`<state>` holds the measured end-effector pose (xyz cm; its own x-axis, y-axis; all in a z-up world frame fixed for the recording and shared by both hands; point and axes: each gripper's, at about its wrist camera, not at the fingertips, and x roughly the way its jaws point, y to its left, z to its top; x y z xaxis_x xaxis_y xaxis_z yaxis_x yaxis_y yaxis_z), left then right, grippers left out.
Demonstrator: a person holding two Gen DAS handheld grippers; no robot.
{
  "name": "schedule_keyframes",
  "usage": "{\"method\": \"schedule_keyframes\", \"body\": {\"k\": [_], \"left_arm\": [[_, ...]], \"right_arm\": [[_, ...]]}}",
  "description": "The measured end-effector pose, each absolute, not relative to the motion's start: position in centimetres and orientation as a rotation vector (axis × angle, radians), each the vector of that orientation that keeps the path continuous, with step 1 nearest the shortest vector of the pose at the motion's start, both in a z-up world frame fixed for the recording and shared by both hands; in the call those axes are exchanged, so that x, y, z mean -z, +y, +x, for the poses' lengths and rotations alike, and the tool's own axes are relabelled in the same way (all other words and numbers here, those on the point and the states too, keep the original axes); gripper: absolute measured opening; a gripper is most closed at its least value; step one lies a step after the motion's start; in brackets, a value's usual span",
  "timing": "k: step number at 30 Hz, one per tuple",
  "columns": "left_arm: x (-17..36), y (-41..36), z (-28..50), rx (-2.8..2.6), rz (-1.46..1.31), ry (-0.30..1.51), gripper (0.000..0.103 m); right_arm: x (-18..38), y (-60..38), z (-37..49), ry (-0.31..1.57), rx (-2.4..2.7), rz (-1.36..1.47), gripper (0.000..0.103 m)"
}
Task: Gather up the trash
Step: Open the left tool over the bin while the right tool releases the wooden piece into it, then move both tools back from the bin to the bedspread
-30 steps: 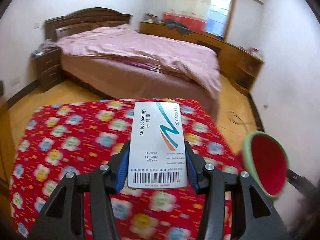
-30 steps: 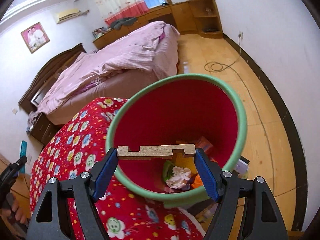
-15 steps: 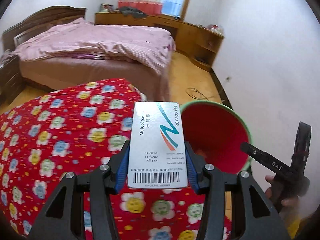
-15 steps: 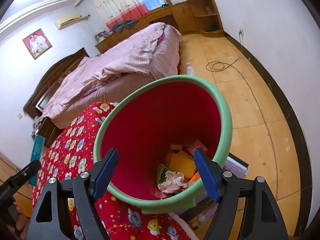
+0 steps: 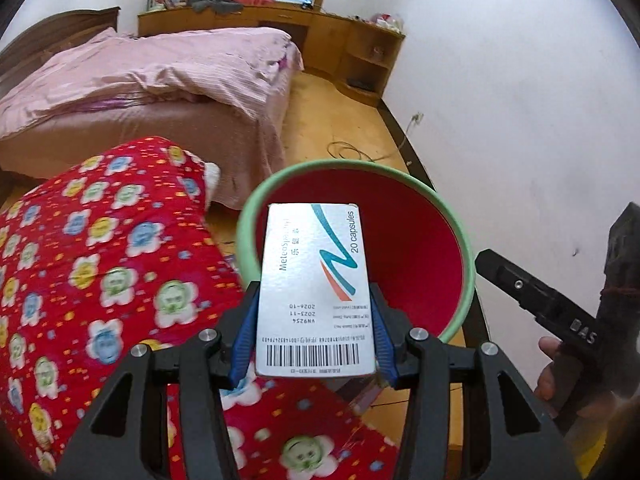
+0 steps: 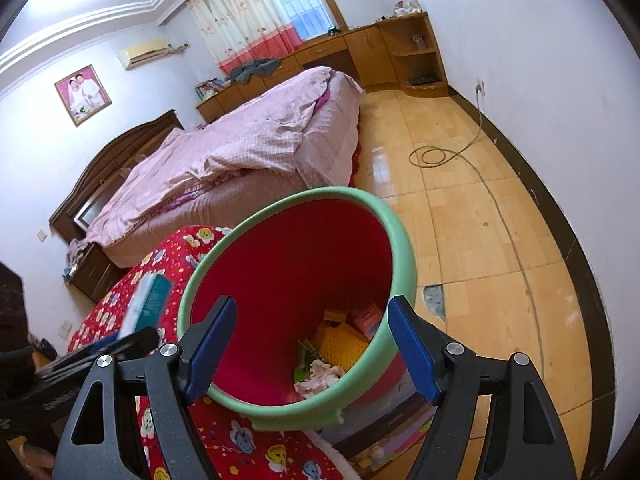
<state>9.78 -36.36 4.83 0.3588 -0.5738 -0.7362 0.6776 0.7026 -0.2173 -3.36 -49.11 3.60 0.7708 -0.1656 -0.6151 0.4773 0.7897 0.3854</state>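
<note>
Since a second ago the left gripper (image 5: 316, 340), clamped on the medicine box (image 5: 316, 292), has swung from the table's middle to its right edge; the bin (image 5: 460, 236) gapes just ahead, along the box's length. Right gripper (image 6: 312, 346) is spread wide, empty, its wooden piece dropped.

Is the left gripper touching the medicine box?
Touching. In the left wrist view the left gripper has both blue pads pressed against the sides of the medicine box, with no gap.
</note>
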Motion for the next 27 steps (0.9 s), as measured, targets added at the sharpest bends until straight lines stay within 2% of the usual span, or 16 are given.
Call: {"method": "schedule_keyframes", "body": {"k": [4,6,11,27], "left_arm": [[-4.1,-38.2,9.9,0.823,0.153,0.917,0.052],[-3.9,-38.4,9.9,0.819,0.149,0.926,0.057],[-3.9,-37.8,9.7,0.788,0.129,0.939,0.057],[-6.0,-28.1,9.0,0.618,-0.005,0.922,0.057]], "right_arm": [[-3.6,-49.8,-3.5,0.592,0.367,0.562,0.079],[-3.5,-49.9,-3.4,0.598,0.364,0.560,0.079],[-3.3,-49.9,-3.1,0.625,0.345,0.537,0.079],[-3.6,-44.3,-1.8,0.675,0.215,0.458,0.079]]}}
